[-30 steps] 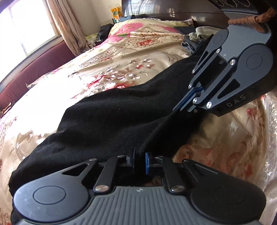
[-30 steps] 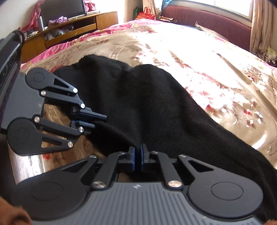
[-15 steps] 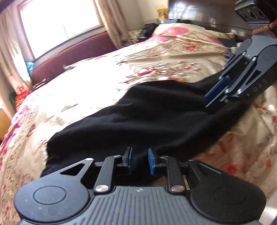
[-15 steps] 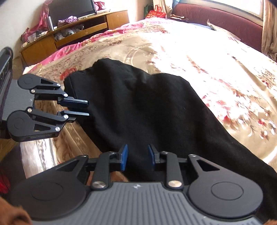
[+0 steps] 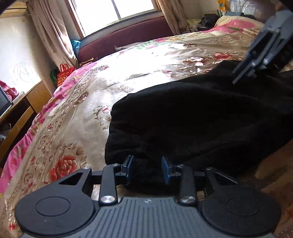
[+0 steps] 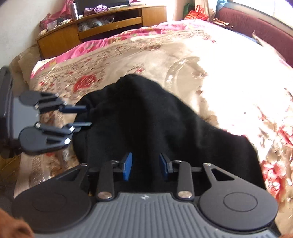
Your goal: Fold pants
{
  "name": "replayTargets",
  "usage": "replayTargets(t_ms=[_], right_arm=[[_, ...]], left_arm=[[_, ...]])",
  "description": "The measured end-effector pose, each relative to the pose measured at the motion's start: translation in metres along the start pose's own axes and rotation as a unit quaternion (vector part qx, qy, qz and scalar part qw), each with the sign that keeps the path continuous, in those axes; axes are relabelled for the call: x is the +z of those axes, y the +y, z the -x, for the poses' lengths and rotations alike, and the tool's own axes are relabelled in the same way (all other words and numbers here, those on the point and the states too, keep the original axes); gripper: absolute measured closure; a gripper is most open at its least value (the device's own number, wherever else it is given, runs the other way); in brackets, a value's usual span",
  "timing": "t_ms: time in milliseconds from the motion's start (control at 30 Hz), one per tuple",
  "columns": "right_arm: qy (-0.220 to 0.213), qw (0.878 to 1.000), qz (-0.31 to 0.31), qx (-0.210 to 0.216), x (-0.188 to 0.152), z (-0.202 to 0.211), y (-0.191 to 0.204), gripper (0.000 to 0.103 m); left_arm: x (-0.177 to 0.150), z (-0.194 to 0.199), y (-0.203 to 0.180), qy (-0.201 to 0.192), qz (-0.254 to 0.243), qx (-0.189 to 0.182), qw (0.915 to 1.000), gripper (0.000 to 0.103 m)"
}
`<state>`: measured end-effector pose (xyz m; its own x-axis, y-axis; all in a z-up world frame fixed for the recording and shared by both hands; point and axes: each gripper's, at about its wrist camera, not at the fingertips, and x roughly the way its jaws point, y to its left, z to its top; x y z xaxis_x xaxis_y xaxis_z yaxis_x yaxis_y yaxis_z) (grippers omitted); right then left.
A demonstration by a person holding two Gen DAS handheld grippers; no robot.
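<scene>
1. Black pants [image 5: 192, 117] lie in a bunched heap on the bed's floral bedspread [image 5: 87, 113], near the bed's front edge
2. Left tool [image 5: 147, 169]: blue pads apart, black fabric lying between them, not pinched
3. Right tool [image 6: 145, 165]: pads likewise apart, fabric in the gap, no clamp
4. In the right wrist view the left tool [image 6: 83, 116] shows at the heap's left edge, fingers spread, tips touching the cloth
5. In the left wrist view the right tool [image 5: 256, 55] is blurred, above the far end of the pants
6. Wooden cabinet [image 6: 87, 29] stands past the foot of the bed; window [image 5: 117, 12] behind
</scene>
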<state>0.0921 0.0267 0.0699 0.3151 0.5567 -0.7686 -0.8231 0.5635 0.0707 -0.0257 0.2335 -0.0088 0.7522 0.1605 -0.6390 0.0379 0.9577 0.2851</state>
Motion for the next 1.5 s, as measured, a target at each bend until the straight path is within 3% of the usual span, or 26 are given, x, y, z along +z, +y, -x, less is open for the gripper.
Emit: replayTargets(t_ms=[33, 100, 200, 267, 433, 567, 700, 733, 800, 867, 933, 1033, 1133, 1267, 1400, 1500], right_arm=[[-0.007, 1.0, 0.001, -0.006, 0.007, 0.0, -0.008, 0.055], [-0.016, 1.0, 0.015, -0.002, 0.03, -0.011, -0.02, 0.054], [-0.02, 0.998, 0.033, 0.043, 0.064, -0.044, -0.024, 0.039], [-0.014, 0.996, 0.029, 0.083, 0.084, -0.072, -0.024, 0.037], [0.054, 0.986, 0.017, 0.155, 0.114, -0.15, -0.017, 0.037], [0.097, 0.974, 0.032, 0.204, 0.117, -0.175, -0.004, 0.029], [0.11, 0.974, 0.087, 0.18, 0.119, -0.181, 0.015, 0.034], [0.116, 0.973, 0.079, 0.184, 0.119, -0.18, 0.018, 0.05], [0.126, 0.973, 0.072, 0.178, 0.119, -0.172, 0.029, 0.066], [0.122, 0.975, 0.093, 0.16, 0.123, -0.167, 0.043, 0.07], [0.123, 0.976, 0.072, 0.162, 0.134, -0.169, 0.048, 0.075], [0.108, 0.976, 0.068, 0.174, 0.155, -0.177, 0.065, 0.076], [0.089, 0.976, 0.079, 0.18, 0.178, -0.192, 0.097, 0.076], [0.064, 0.984, 0.086, 0.14, 0.197, -0.221, 0.129, 0.065], [-0.005, 0.989, 0.064, 0.136, 0.18, -0.177, 0.121, 0.064], [-0.057, 0.993, 0.046, 0.096, 0.143, -0.125, 0.099, 0.065]], left_arm=[[0.003, 0.004, 0.004, -0.006, 0.01, -0.006, 0.9999, 0.052], [0.01, 0.011, 0.016, -0.018, 0.04, -0.018, 0.9989, 0.047], [0.016, 0.013, 0.033, -0.028, 0.089, -0.016, 0.9955, 0.043], [0.014, 0.011, 0.037, -0.023, 0.101, -0.005, 0.9946, 0.042], [-0.003, -0.001, 0.044, 0.003, 0.143, -0.02, 0.9895, 0.025], [-0.014, -0.009, 0.045, 0.008, 0.187, -0.039, 0.9815, 0.023], [-0.019, -0.018, 0.055, 0.012, 0.245, -0.066, 0.9671, 0.028], [-0.021, -0.018, 0.055, 0.008, 0.252, -0.068, 0.9653, 0.034], [-0.021, -0.013, 0.053, 0.001, 0.24, -0.059, 0.9689, 0.042], [-0.024, -0.007, 0.055, -0.007, 0.237, -0.057, 0.9697, 0.048], [-0.026, -0.002, 0.062, -0.013, 0.235, -0.056, 0.9702, 0.052], [-0.031, 0.003, 0.077, -0.015, 0.227, -0.019, 0.9735, 0.053], [-0.038, 0.007, 0.102, -0.011, 0.234, 0.032, 0.9716, 0.053], [-0.043, 0.012, 0.123, 0.007, 0.219, 0.101, 0.9704, 0.053], [-0.04, 0.034, 0.115, -0.01, 0.194, 0.124, 0.9731, 0.053], [-0.031, 0.043, 0.093, -0.025, 0.157, 0.117, 0.9803, 0.053]])
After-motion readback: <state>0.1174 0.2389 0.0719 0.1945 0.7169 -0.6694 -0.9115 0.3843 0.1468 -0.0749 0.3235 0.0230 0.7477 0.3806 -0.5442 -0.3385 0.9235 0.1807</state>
